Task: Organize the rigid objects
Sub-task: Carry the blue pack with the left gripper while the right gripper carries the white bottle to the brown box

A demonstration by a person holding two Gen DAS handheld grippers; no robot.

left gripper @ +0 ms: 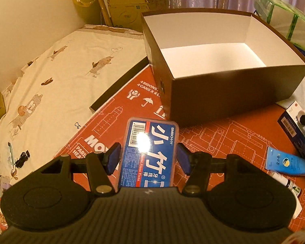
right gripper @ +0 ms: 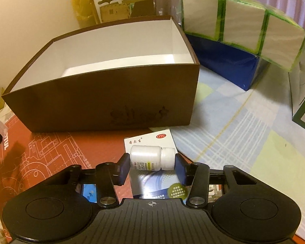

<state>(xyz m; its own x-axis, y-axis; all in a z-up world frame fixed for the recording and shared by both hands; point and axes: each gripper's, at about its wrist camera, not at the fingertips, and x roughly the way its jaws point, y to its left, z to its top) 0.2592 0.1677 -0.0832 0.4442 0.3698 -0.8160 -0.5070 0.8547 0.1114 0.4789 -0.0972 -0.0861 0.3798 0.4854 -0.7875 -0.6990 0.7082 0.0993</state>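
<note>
While the brown cardboard box with the white inside (left gripper: 223,46) is empty as far as both views show, the sorting seems to be near its beginning.

Left gripper: the left gripper (left gripper: 149,158) is about half open, and its blue pads (left gripper: 113,156) press on the long sides of a flat blue plastic case of dental floss picks (left gripper: 150,152); the case is held above the red printed cardboard sheet (left gripper: 116,111), just in front of the box.

Right gripper: the right gripper (right gripper: 151,165) stands rather narrow, with a small white plastic bottle with a white cap (right gripper: 152,157) lying sideways between its pads; the pads seem to touch both ends, so I judge it is gripped.

Bottle place: over a white medicine carton (right gripper: 150,138), near the front wall of the box.

Done: nothing is in the box yet.

Left to do: both held things must go in, and then the blue-and-white tube (left gripper: 288,163), the dark blue carton (left gripper: 294,132) and some small items beside them.
</note>
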